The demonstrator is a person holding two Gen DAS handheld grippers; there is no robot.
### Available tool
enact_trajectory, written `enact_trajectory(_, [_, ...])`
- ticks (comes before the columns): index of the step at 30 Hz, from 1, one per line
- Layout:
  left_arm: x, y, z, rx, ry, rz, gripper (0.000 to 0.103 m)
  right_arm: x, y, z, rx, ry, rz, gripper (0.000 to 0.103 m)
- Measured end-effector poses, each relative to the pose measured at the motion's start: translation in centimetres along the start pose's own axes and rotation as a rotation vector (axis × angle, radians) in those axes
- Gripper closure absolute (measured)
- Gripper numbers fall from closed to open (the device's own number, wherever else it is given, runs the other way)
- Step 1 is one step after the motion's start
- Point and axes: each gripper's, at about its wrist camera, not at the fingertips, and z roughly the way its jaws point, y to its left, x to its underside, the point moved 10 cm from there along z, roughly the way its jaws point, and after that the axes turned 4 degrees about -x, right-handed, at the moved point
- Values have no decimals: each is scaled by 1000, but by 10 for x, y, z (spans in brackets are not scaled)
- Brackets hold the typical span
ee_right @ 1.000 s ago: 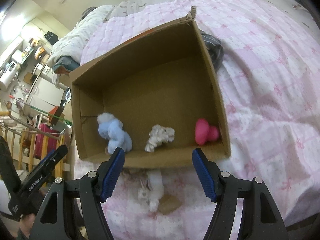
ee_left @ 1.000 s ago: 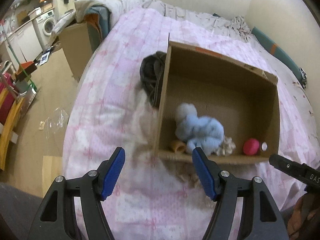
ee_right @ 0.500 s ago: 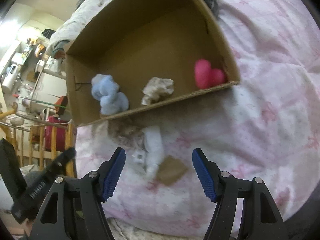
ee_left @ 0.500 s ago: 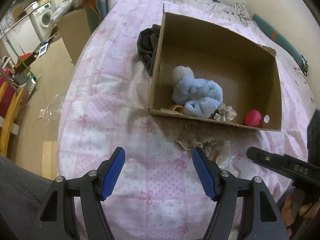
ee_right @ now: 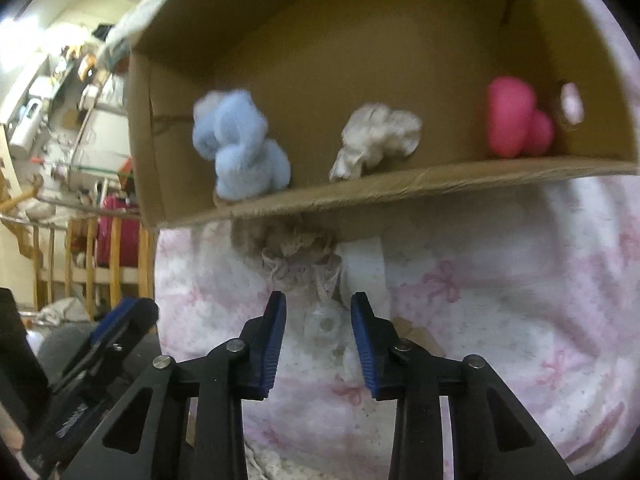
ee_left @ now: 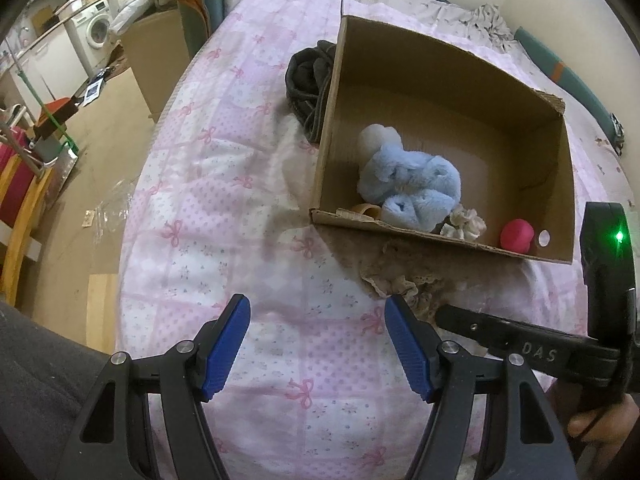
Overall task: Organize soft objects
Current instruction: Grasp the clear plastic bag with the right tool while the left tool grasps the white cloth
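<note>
— Jaws first: how do they stand?

— Both pairs are apart. The left gripper (ee_left: 316, 344) gapes wide over the pink bedspread (ee_left: 224, 208) with nothing between its blue pads. The right gripper (ee_right: 318, 338) is much narrower, its pads only partly spread, and a small whitish frilly item (ee_right: 324, 322) sits in the gap. Whether the pads touch it cannot be told, since that view is blurred.

— Where are the soft things?

— Most lie in the cardboard box (ee_left: 440, 60), which fills the left wrist view from 12 to 3 o'clock. The light blue plush toy (ee_left: 408, 180) rests against the near wall toward the box's left corner. Just beside it, at about 4 o'clock from it, is a crumpled white cloth (ee_left: 464, 222), and further along the same wall sits a pink plush piece (ee_left: 516, 234) in the right corner.

— Anything outside the box?

— A beige lace-edged cloth (ee_right: 300, 256) lies on the bedspread, touching the box's near wall; in the right wrist view it is at 12 o'clock from the right gripper, with the whitish item just below it. A dark bundle of fabric (ee_left: 308, 80) lies against the outside of the box's left wall.

— Do the two grippers see each other?

— Yes. The right gripper shows at 4 o'clock in the left wrist view, and the left one at 8 o'clock in the right wrist view.
</note>
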Motion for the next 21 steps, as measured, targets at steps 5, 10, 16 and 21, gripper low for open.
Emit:
enact_trajectory(5, [1, 0, 5, -6, 10, -1, 36, 4, 2, 7, 44, 24, -48, 86])
enact_trajectory(10, [2, -4, 6, 0, 9, 12, 36, 10, 10, -14, 8, -11, -70, 87])
enact_trajectory(16, [9, -17, 13, 35, 45, 37, 36, 8, 11, -85, -76, -186, -9, 87])
enact_trajectory(21, [19, -58, 20, 119, 117, 87, 36, 6, -16, -122, -34, -295, 92, 87])
